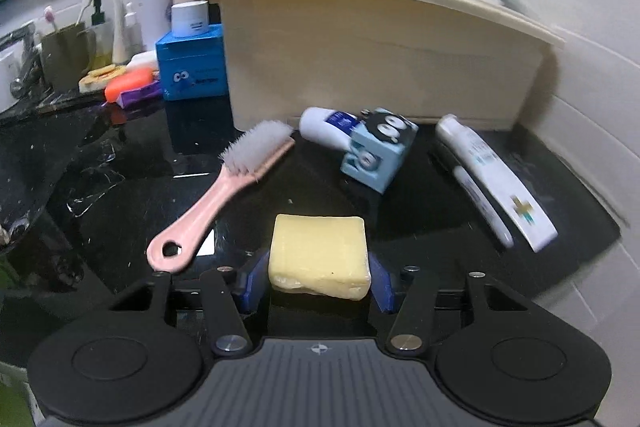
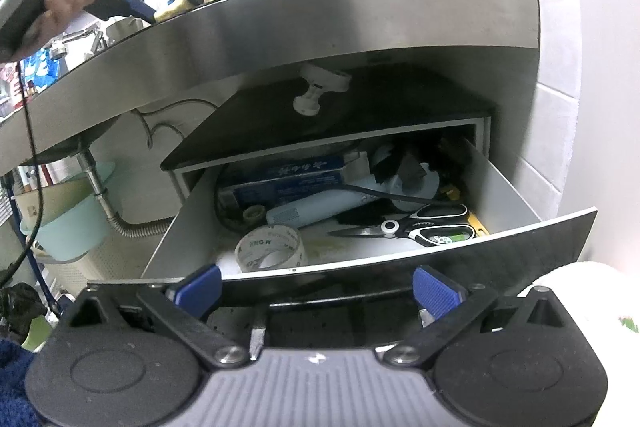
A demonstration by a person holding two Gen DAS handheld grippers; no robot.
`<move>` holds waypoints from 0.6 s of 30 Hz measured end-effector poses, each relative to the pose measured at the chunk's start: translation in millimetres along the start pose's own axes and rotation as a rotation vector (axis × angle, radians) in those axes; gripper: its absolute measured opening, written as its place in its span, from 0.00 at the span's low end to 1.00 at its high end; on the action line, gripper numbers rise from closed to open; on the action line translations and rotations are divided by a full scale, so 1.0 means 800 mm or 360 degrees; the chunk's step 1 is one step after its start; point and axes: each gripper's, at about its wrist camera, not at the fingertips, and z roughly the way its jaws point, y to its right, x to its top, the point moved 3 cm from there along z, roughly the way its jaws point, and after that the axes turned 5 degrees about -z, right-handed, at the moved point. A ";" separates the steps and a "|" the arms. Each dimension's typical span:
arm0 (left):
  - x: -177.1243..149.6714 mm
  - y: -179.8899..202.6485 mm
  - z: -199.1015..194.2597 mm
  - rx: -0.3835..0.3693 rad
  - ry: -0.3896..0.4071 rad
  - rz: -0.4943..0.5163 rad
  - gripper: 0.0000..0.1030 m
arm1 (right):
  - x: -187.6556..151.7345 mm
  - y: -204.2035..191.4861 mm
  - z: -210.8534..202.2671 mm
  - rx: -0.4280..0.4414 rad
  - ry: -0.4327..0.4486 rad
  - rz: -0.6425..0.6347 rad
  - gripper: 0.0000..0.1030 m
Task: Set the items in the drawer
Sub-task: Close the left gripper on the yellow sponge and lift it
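Soap [image 1: 320,255] sits clamped between my left gripper [image 1: 318,277] pads, blue fingers [image 1: 252,283] pressing both flanks of the yellow bar, just above the black counter [image 1: 120,195]. Down below, my right gripper [image 2: 316,291] hangs wide open with nothing in it, right at the front panel of the pulled-out drawer [image 2: 516,195]. I'd say the job now is to carry the bar off the counter edge and down, keeping the squeeze steady since soap is slippery. Pink brush [image 1: 216,199] lies just beside on the left, blue cartoon box [image 1: 380,151] and white tube [image 1: 496,183] beyond. Inside the drawer, tape roll [image 2: 272,247] and scissors [image 2: 416,227] crowd the front, so I'll aim for the bare patch between them
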 end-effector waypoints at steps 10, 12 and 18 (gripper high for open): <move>-0.035 -0.001 -0.016 0.0020 0.0236 0.0132 0.57 | -0.001 -0.007 0.000 -0.0003 -0.0022 -0.0039 1.00; -0.039 -0.001 -0.016 0.0037 0.0296 0.0160 0.61 | -0.001 -0.008 0.001 -0.0003 -0.0027 -0.0045 1.00; -0.050 -0.004 -0.014 0.0018 0.0397 0.0072 0.66 | -0.002 -0.010 0.001 -0.0002 -0.0048 -0.0058 1.00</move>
